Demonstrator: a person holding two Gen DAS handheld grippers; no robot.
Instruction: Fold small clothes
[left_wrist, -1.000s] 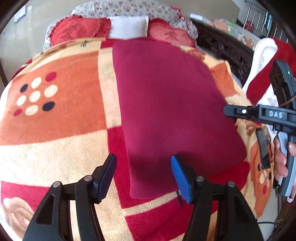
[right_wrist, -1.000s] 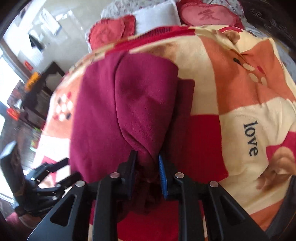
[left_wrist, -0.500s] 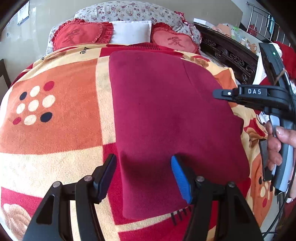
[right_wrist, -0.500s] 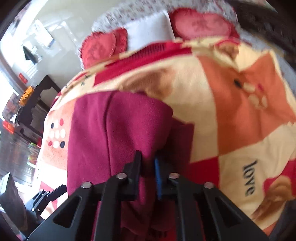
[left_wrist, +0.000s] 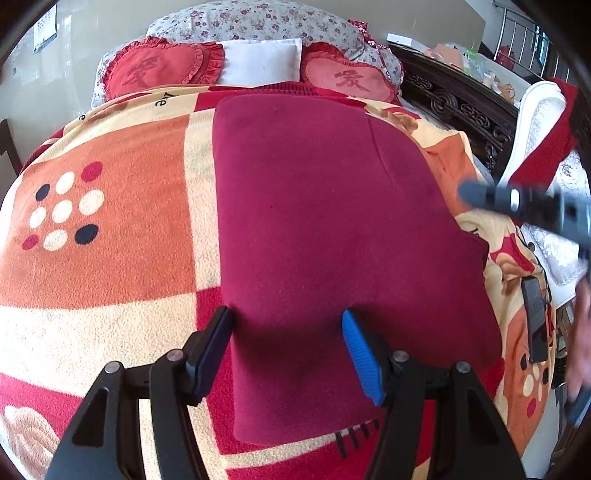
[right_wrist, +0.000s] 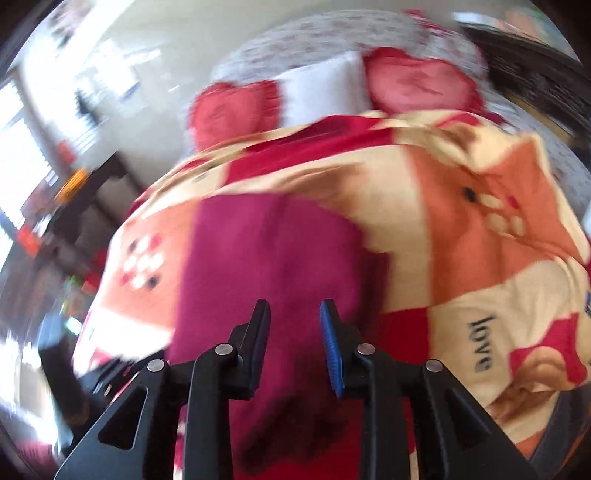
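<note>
A dark red garment lies folded flat on the patterned blanket of a bed. It also shows in the right wrist view, blurred. My left gripper is open and empty, hovering over the garment's near edge. My right gripper is open and empty above the garment's near side. The right gripper also shows in the left wrist view as a blurred dark shape at the right.
Two red heart cushions and a white pillow lie at the head of the bed. A dark carved bed frame runs along the right. A phone lies at the blanket's right edge.
My right gripper has opened and let go of the garment's fold, which now lies flat. It is pulling back, blurred. My left gripper stayed open over the near edge.
</note>
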